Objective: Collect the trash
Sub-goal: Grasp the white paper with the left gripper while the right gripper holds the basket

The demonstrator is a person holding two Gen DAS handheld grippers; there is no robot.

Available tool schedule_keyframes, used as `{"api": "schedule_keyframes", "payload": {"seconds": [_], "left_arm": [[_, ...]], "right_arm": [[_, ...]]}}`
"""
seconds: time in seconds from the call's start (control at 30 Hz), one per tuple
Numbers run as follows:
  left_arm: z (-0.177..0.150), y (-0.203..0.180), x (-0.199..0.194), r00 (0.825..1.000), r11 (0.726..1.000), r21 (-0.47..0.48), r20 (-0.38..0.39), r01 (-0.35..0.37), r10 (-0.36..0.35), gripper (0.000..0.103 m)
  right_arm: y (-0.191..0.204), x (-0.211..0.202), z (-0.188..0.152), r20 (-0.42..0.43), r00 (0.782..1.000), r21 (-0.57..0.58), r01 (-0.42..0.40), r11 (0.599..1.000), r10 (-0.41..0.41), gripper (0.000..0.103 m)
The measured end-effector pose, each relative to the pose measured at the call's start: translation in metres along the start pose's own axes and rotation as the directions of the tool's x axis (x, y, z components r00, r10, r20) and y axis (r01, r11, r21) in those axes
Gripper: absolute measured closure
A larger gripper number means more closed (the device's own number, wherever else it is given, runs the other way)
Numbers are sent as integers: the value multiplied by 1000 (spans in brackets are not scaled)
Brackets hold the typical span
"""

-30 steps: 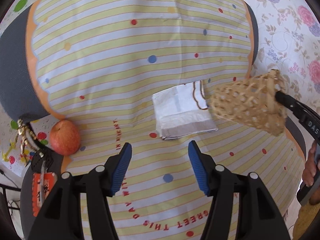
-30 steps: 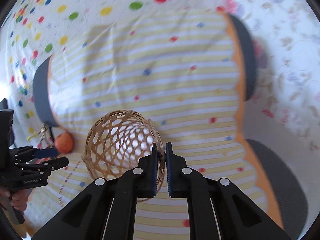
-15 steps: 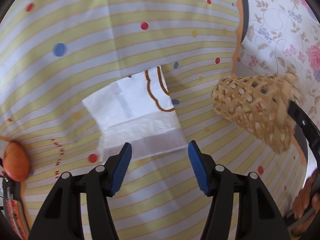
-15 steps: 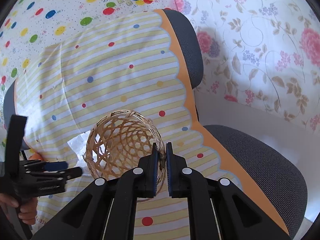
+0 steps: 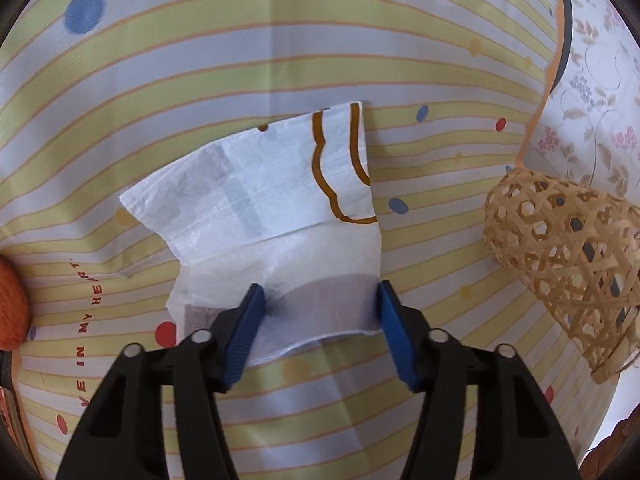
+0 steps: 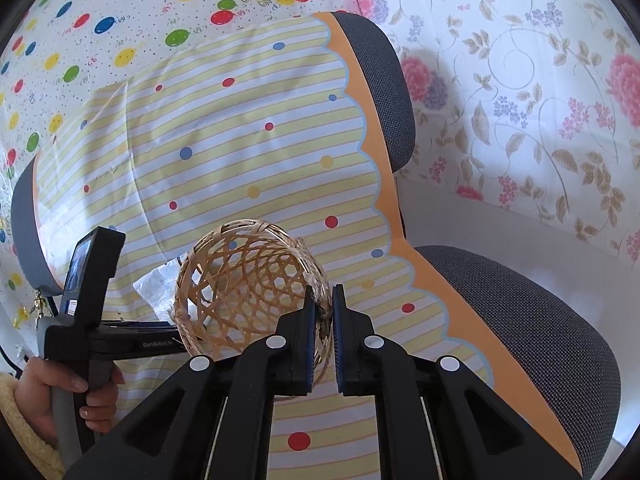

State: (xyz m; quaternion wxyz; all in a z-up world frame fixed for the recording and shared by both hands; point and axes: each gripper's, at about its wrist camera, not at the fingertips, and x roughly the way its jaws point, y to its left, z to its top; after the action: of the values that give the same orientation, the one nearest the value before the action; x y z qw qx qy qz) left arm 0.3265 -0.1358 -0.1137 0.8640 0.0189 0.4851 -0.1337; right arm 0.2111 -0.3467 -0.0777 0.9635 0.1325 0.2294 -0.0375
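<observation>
A crumpled white plastic bag (image 5: 272, 216) with brown lines lies flat on the striped, dotted cloth (image 5: 200, 80). My left gripper (image 5: 320, 300) is open, its blue fingers straddling the bag's near edge, low over the cloth. My right gripper (image 6: 324, 304) is shut on the rim of a woven bamboo basket (image 6: 244, 288) and holds it tilted above the cloth. The basket also shows at the right in the left wrist view (image 5: 560, 256). A corner of the bag (image 6: 156, 284) peeks out left of the basket.
An orange-red fruit (image 5: 10, 304) lies at the cloth's left edge. The cloth covers a grey office chair (image 6: 520, 320). Floral wallpaper (image 6: 520, 100) is at the right, a balloon-print sheet (image 6: 80, 40) behind. The person's hand (image 6: 80, 392) holds the left gripper's handle.
My left gripper has moved forward and down to the bag, so its fingers now flank the bag's near edge. The basket in my right gripper has come closer to the bag.
</observation>
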Motion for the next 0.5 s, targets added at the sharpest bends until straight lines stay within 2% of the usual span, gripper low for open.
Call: {"api": "schedule_keyframes", "payload": {"seconds": [0.03, 0.07, 0.1, 0.17, 0.23, 0.4, 0.5], "left_arm": [[0, 4, -3, 1000, 1000, -13, 6, 5, -5, 63], [1, 9, -6, 1000, 1000, -26, 19, 5, -4, 85], [-1, 13, -12, 999, 1000, -30, 36, -9, 10, 99], [-8, 22, -27, 998, 999, -44, 67, 19, -16, 102], [-19, 20, -55, 991, 1000, -18, 131, 24, -21, 102], [-67, 7, -144, 958, 995, 70, 272, 73, -89, 102], [-99, -5, -183, 944, 985, 118, 293, 124, -154, 102]], "right_arm": [[0, 0, 0, 0, 1000, 1, -2, 1000, 2, 94], [0, 0, 0, -1, 1000, 2, -3, 1000, 3, 94], [0, 0, 0, -1, 1000, 1, -4, 1000, 4, 94], [1, -2, 1, 1, 1000, -3, -4, 1000, 4, 94], [3, -10, 2, -2, 1000, 4, -14, 1000, 14, 94], [7, -49, 8, -18, 999, 20, -47, 999, 48, 94], [12, -79, 10, -39, 998, 33, -57, 998, 58, 94]]}}
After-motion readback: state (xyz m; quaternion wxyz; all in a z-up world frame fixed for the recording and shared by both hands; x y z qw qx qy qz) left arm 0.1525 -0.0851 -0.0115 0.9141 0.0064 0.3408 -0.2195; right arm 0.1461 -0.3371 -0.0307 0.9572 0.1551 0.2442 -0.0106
